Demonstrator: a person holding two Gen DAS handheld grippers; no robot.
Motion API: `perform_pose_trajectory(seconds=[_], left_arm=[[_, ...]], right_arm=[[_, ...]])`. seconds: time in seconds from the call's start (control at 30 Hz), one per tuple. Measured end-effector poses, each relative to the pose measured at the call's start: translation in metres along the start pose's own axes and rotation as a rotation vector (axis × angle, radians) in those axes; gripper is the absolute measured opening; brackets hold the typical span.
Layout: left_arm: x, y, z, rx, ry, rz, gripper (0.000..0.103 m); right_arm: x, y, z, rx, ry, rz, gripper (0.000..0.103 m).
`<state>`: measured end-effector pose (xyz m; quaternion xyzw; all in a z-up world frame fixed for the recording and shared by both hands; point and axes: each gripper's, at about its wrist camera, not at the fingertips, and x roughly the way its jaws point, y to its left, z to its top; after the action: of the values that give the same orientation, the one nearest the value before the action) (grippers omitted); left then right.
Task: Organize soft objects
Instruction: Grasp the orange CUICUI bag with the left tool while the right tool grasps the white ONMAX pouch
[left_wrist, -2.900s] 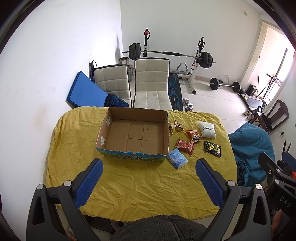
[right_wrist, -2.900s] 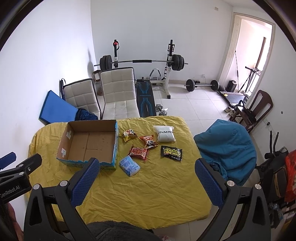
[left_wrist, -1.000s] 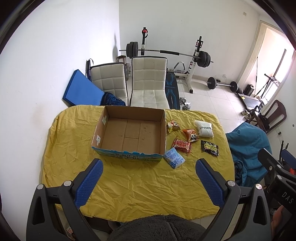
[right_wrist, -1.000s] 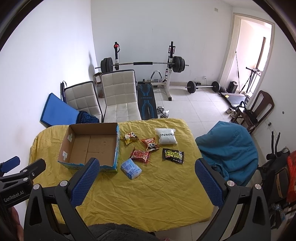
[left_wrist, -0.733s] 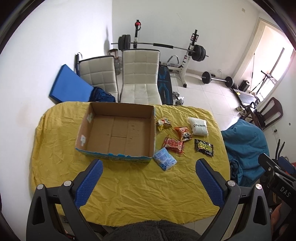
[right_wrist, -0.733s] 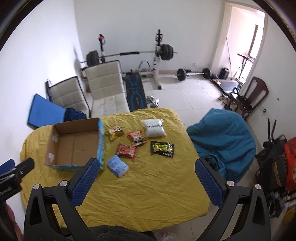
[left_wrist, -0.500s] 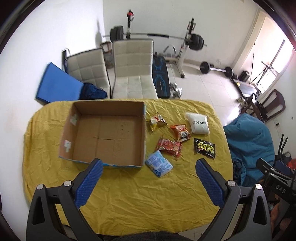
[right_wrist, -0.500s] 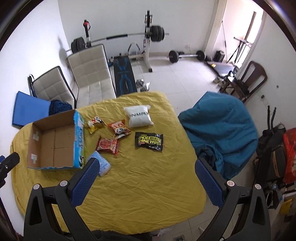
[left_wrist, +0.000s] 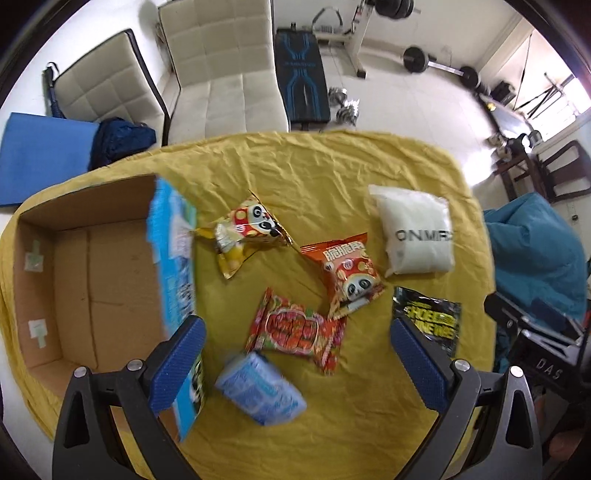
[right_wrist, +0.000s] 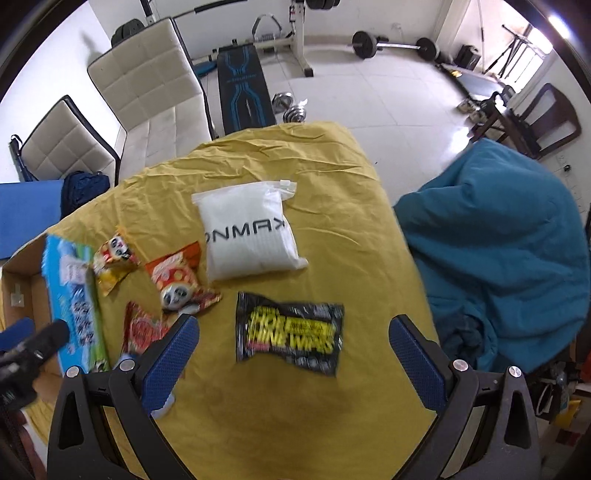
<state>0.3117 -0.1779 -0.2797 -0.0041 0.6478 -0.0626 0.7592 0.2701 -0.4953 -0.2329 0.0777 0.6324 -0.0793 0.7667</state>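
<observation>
Nothing has yet been packed, as far as can be judged. The box (left_wrist: 74, 280), at the left of the left wrist view, is seen open and bare inside, apart from small labels on its walls. All six soft packets are seen lying on the yellow cloth (left_wrist: 332, 166), outside the box.

In the left wrist view, the yellow panda bag (left_wrist: 245, 230) is found just right of the box's printed wall, near the centre of the frame. The orange panda bag (left_wrist: 345, 275) is placed right of centre, with the red packet (left_wrist: 295, 330) just below it, their edges touching or nearly so. The blue pack (left_wrist: 260, 393) is seen at lower centre, blurred. The white pouch (left_wrist: 415, 234) sits at upper right, and the black wipes (left_wrist: 428, 321) below it, partly hidden by a finger.

The left gripper (left_wrist: 295, 363) is held wide and empty above the red packet and blue pack, with nothing between its fingers (left_wrist: 177, 363).

In the right wrist view, the right gripper (right_wrist: 293, 363) is likewise spread wide and empty; the wipes are framed just above it at centre, and the pouch further up. The left tool is glimpsed at the left edge.

The whole job is judged to remain: each of the six packets is to be picked up and laid in the box. A first grasp has not been made by either gripper.
</observation>
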Motion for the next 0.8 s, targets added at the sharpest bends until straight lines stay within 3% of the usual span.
perform_pose_trajectory(seconds=[0.13, 0.37, 0.43, 0.5, 0.6, 0.7, 0.8], left_arm=[[0.067, -0.013, 0.025, 0.038, 0.124, 0.041, 0.102], [0.11, -0.011, 0.043, 0.023, 0.176, 0.037, 0.102], [0.118, -0.011, 0.046, 0.011, 0.194, 0.016, 0.102], [0.126, -0.014, 0.049, 0.005, 0.217, 0.005, 0.102], [0.132, -0.019, 0.052, -0.007, 0.243, -0.028, 0.1], [0.141, -0.024, 0.054, -0.019, 0.27, -0.05, 0.1], [0.158, -0.032, 0.054, -0.018, 0.315, -0.046, 0.097]], right_arm=[[0.052, 0.013, 0.035, -0.02, 0.057, 0.019, 0.103], [0.133, 0.042, 0.081, -0.06, 0.193, 0.045, 0.103], [0.151, 0.045, 0.087, -0.064, 0.244, 0.066, 0.097], [0.158, 0.044, 0.09, -0.057, 0.286, 0.098, 0.084], [0.151, 0.037, 0.094, -0.056, 0.304, 0.089, 0.075], [0.144, 0.028, 0.099, -0.069, 0.321, 0.073, 0.075], [0.152, 0.024, 0.104, -0.063, 0.359, 0.11, 0.076]])
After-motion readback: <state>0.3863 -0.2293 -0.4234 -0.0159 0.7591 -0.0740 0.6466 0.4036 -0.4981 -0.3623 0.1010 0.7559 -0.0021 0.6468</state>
